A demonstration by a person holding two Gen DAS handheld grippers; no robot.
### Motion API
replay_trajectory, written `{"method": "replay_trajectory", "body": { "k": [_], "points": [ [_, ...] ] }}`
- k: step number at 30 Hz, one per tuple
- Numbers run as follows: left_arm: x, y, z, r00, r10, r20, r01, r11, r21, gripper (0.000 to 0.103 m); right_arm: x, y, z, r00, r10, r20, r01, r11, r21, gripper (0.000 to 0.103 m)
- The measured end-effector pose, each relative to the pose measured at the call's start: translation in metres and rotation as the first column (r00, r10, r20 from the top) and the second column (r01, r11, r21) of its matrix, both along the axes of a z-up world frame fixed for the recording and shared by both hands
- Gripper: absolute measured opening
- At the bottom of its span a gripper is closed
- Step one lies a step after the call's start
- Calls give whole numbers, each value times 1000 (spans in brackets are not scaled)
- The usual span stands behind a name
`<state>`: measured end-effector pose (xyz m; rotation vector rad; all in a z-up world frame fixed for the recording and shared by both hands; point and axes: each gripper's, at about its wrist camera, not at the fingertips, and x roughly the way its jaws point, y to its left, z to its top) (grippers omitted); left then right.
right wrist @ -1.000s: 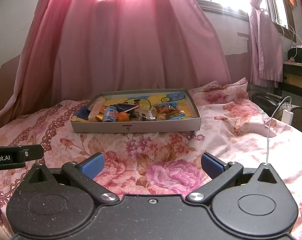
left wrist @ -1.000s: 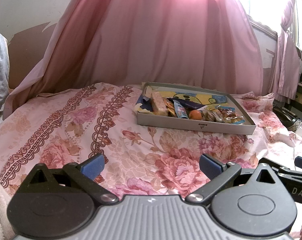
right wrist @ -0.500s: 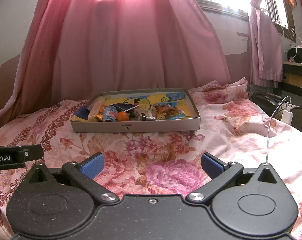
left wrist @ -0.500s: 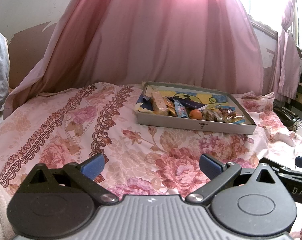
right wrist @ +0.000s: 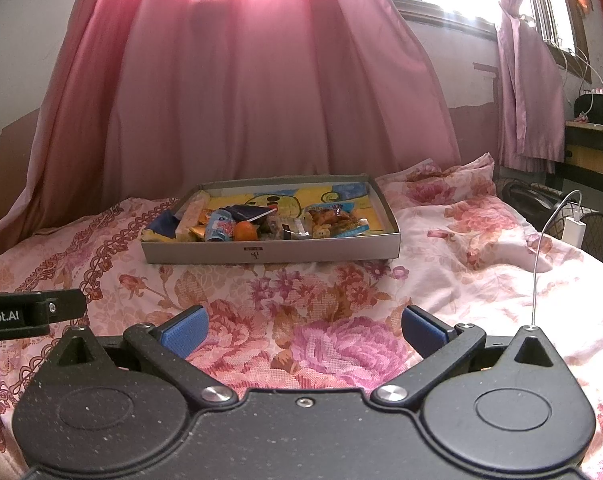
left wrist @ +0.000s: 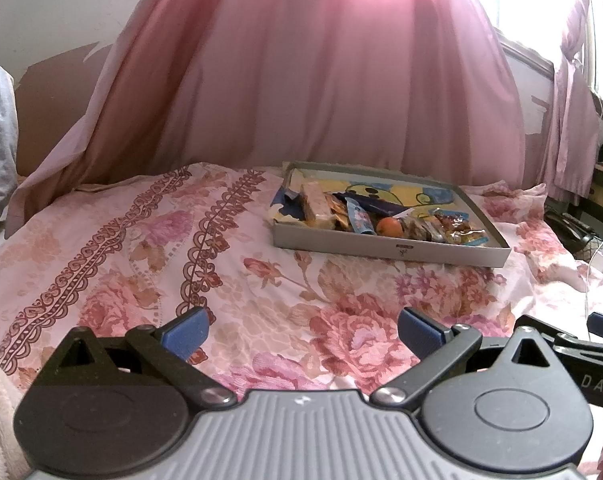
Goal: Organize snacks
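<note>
While I compare with a moment ago, almost nothing has changed: my left gripper (left wrist: 301, 330) and right gripper (right wrist: 303, 326) stay spread and empty above the bedspread (left wrist: 141, 248), and the snacks (right wrist: 277, 226) lie together along the near edge of the shallow box (right wrist: 269, 254).

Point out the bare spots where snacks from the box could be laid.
Free: floral bedspread between the grey box and both hand-held grippers; also left of the box. Inside, the far yellow floor is bare; the near edge is crowded with snack packets.

Snack wrappers (right wrist: 329, 222) (in the box (right wrist: 269, 254)) unreadably small.
</note>
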<state>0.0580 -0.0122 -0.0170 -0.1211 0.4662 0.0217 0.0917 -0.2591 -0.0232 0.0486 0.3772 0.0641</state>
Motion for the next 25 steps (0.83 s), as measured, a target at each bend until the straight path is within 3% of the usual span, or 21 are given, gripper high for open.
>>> {"method": "replay_trajectory", "body": {
  "k": [9,25],
  "points": [
    [0,-6,2,999,30,-34,-27,997,71,102,0,0,0,1000,0,-1,0,1000,-1,102],
    [0,-6,3,999,29,-41,-26,996,83,102,0,0,-1,1000,-1,-3,1,1000,0,102]
  ]
}}
